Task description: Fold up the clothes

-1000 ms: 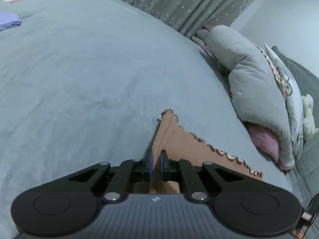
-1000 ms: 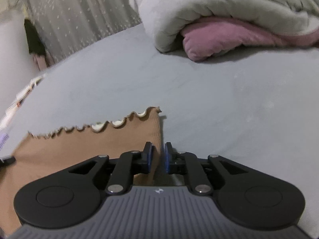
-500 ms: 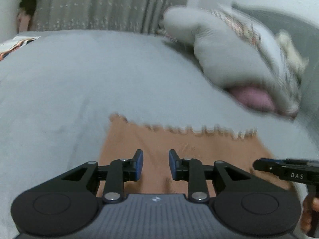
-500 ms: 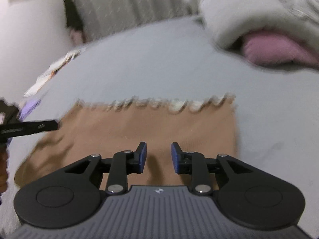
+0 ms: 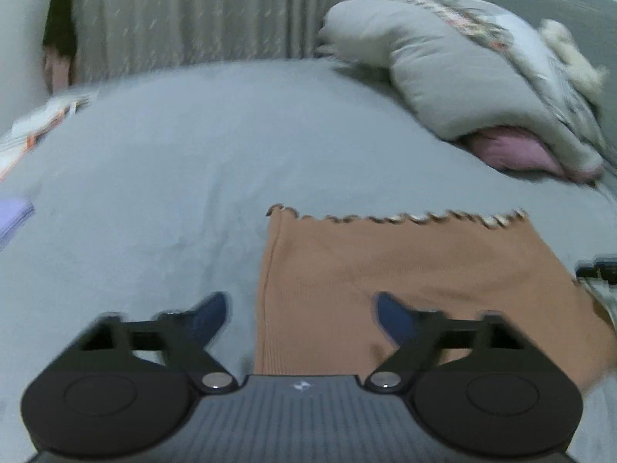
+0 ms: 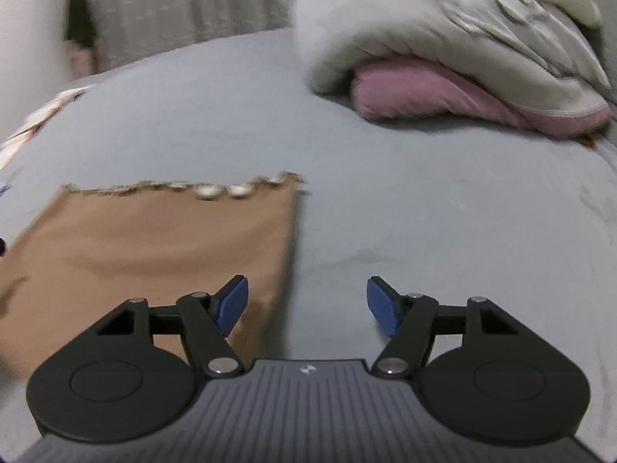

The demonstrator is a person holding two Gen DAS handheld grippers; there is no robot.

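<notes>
My left gripper [image 5: 300, 314]: jaws spread wide, nothing between them — one blue pad over the bare sheet, the other over the brown cloth.
My right gripper [image 6: 307, 301]: jaws likewise spread, holding nothing; its left pad [image 6: 231, 303] sits over the garment's right edge, its right pad over the sheet.
Brown garment [image 5: 405, 270]: a ribbed top lying flat on the bed just ahead of both grippers, its left side edge running between my left fingers, its right side edge [image 6: 287, 239] just inside my right ones.
Scalloped hem [image 5: 397, 218]: pale-trimmed, wavy, at the far end of the garment — in the right wrist view it shows as a blurred frill [image 6: 185, 187].
Grey bedsheet [image 5: 173, 162]: covers the bed under and around the garment.
Lilac cloth [image 5: 13, 218]: at the left border, well apart from the garment.
Rolled grey quilt [image 6: 443, 31]: beyond the garment to the right, with a pink lining [image 6: 416, 92] showing under it.
Curtain [image 5: 200, 11]: grey, pleated, behind the bed.
</notes>
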